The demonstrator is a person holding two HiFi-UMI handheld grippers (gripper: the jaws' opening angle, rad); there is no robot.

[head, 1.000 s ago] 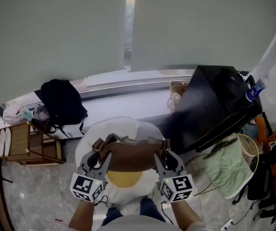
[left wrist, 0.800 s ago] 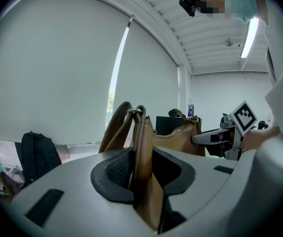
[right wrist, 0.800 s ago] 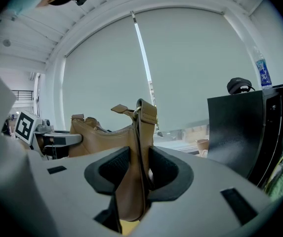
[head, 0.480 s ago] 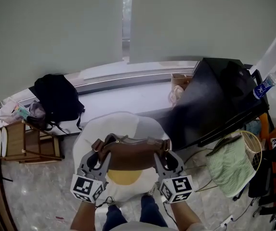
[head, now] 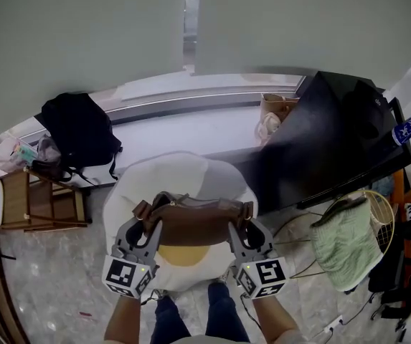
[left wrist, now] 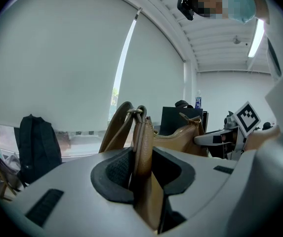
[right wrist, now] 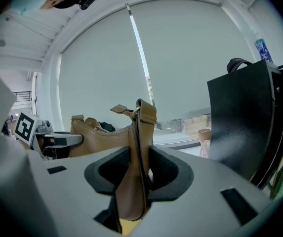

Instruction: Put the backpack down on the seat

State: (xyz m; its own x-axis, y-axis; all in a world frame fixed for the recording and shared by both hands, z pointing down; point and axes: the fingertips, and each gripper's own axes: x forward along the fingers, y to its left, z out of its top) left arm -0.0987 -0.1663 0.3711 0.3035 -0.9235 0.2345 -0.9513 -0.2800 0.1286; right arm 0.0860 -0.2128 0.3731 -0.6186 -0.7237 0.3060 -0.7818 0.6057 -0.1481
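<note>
– Looking from the near side, how much is done?
– The left claw [head: 140, 228] and the right claw [head: 242, 229] are each clamped on one strap end of the brown backpack [head: 194, 222]. It hangs between them, over the white seat [head: 183, 174] with the yellow middle.
– Does it rest on the seat?
– I cannot tell if the bottom touches; I judge not yet. What is left: lower it fully, then open both claws. The black bag [head: 79, 127] on the far ledge plays no part.
</note>
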